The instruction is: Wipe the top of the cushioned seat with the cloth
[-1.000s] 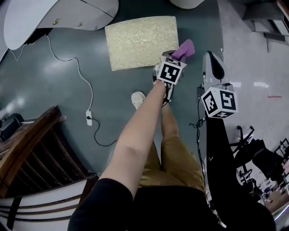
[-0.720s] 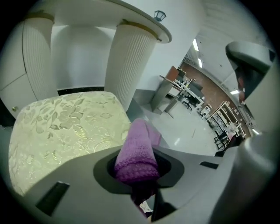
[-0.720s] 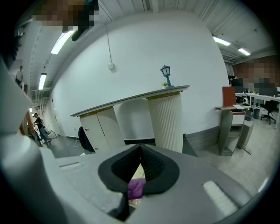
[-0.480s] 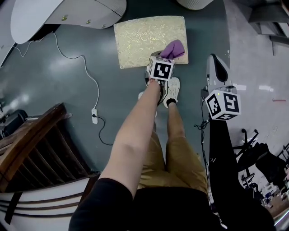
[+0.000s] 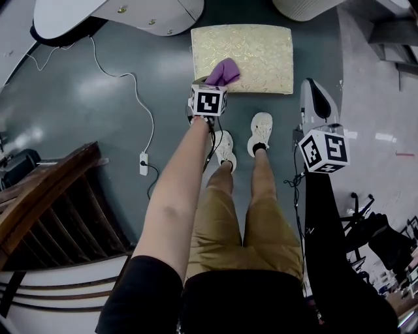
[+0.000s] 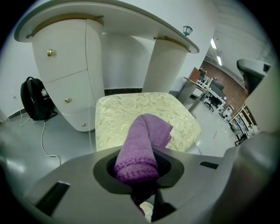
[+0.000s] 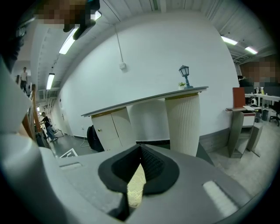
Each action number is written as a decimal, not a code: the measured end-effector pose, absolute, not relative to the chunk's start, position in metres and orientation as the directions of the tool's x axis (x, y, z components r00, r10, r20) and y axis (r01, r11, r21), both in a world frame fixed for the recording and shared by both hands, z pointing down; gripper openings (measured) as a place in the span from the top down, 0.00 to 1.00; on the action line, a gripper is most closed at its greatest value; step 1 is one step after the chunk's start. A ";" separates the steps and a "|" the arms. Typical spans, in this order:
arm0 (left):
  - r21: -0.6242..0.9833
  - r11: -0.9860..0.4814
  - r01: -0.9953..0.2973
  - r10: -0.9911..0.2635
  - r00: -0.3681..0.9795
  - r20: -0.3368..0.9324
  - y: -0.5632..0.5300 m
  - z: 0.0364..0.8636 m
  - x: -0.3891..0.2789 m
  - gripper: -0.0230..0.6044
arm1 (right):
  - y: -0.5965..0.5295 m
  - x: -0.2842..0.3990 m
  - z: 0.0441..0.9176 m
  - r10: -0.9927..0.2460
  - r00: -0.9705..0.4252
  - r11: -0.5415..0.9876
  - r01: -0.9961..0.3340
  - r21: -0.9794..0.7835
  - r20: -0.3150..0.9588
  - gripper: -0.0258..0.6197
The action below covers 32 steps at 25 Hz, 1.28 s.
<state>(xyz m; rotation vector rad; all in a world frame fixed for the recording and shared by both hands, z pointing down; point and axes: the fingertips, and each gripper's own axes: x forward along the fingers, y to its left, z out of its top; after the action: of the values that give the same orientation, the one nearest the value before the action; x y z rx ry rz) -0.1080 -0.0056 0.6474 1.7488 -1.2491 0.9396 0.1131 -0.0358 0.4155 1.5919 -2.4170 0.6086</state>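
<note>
The cushioned seat (image 5: 261, 49) is a pale gold patterned rectangle on the dark floor, also seen ahead in the left gripper view (image 6: 127, 111). My left gripper (image 5: 215, 82) is shut on the purple cloth (image 5: 223, 70), which lies bunched over the seat's near left edge. Up close, the cloth (image 6: 142, 146) sticks out of the jaws and droops forward toward the seat. My right gripper (image 5: 312, 88) hangs to the right of the seat, above the floor, apart from it. Its jaws (image 7: 139, 151) meet at the tips with nothing between them; a sliver of the seat (image 7: 136, 186) shows below.
A white curved desk with drawers (image 5: 117, 16) stands behind the seat at the left, a fluted white pillar (image 5: 307, 6) behind at the right. A cable and power strip (image 5: 143, 163) lie on the floor at the left. A wooden chair (image 5: 52, 202) stands near left. The person's feet (image 5: 261, 127) stand just before the seat.
My left gripper has carried the cloth leftward along the seat's near edge, from the right corner to the left part. The person has stepped closer; the right gripper has barely moved.
</note>
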 end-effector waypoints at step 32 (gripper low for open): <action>0.254 -0.476 -0.842 -0.404 0.466 0.787 0.011 0.597 -0.037 0.82 | 0.026 0.137 0.398 -0.910 -0.184 0.129 -0.977 -0.167 0.371 0.96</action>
<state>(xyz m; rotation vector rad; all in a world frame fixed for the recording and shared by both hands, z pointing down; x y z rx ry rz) -0.0371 0.0108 0.5970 2.0724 -1.0309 0.8773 0.1373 0.0263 0.3982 1.8814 -2.2195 0.5582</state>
